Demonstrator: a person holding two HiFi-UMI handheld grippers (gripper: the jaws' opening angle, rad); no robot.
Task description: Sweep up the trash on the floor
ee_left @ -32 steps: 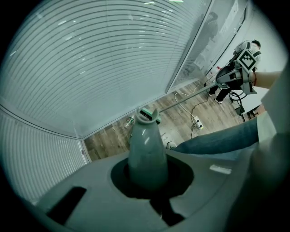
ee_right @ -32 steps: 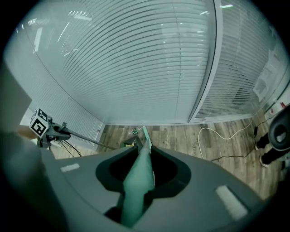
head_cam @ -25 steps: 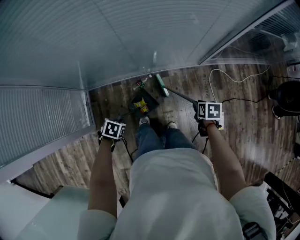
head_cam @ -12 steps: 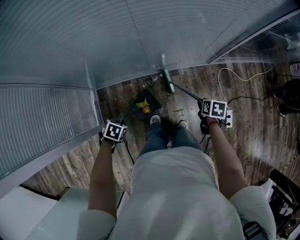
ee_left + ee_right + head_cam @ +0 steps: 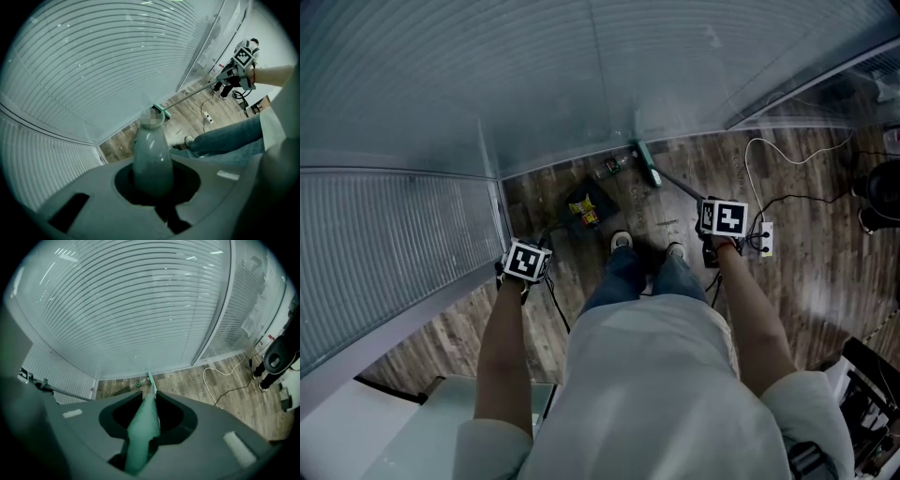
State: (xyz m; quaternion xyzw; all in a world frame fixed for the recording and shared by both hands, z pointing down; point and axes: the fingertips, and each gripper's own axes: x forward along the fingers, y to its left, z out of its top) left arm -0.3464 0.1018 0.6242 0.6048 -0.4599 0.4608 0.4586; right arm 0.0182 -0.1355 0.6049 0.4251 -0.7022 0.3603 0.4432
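- The left gripper (image 5: pixel 525 266) has its jaws clamped on the grey dustpan handle (image 5: pixel 152 157). The handle runs down to the dark dustpan (image 5: pixel 589 201), which sits on the wood floor (image 5: pixel 806 281) near the corner where the two slatted glass walls (image 5: pixel 581 75) meet.
- The right gripper (image 5: pixel 719 228) is closed tight round the green broom handle (image 5: pixel 142 430). The shaft slopes away to the broom head (image 5: pixel 650 165), which is down at the floor's far edge, against the foot of the wall.
- The loose litter (image 5: pixel 612 166) lies at that same far edge, between the broom head and the dustpan. It is too small to identify. A yellow wrapper (image 5: pixel 584 215) already lies in the pan.
- The step in hand looks like drawing this last piece leftward into the pan.
- To do it well, keep the bristles flat on the boards and hard along the wall, so the piece cannot slip behind them.
- Use one short, low stroke towards the pan's mouth; a flick could send the litter into the corner.
- Hold the pan's lip pressed to the floor and turned to face the stroke, without tipping it, or the wrapper may slide out.
- The person's shoes (image 5: pixel 622 241) stand just behind the pan. The white cable (image 5: pixel 769 150) and power strip (image 5: pixel 765 238) lie well off to the right, clear of the sweep.
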